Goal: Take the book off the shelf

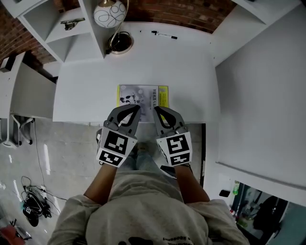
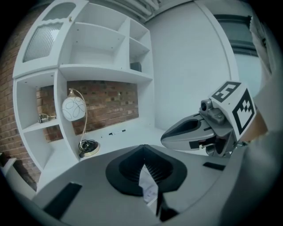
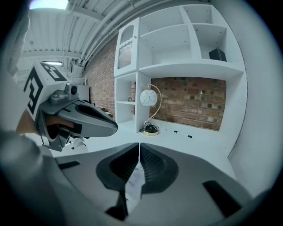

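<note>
My left tool (image 1: 129,109) and my right tool (image 1: 160,110) are side by side, close but apart, both pointing forward and a little down; the marker cubes sit at their rear, nearest my chest. In the left gripper view the jaws are pressed together, the dark ribbed pads meeting along one seam with nothing pinched at the tips; in the right gripper view it is the same, seam closed, nothing gripped. Behind each closed seam a pale sliver shows through the gap between the fingers; whether that is the cover below or the tabletop, I cannot tell.

The book (image 1: 143,95) lies flat and face up on the white tabletop (image 1: 91,72), directly ahead of and beneath both tools; its near edge runs under my two tips as seen from the head view, the left tool at its near left corner, the right tool at its near right corner; its pale cover has a yellow band on the side ahead of the right tool. Whether the tips touch it I cannot tell.

Well beyond the tools, past the book, a globe lamp (image 1: 109,14) stands on a round base, ahead and to the left of my left tool; a pen (image 1: 165,35) lies far ahead of my right tool, near the brick wall (image 1: 167,12); the white shelf unit (image 1: 50,24) rises further left.
</note>
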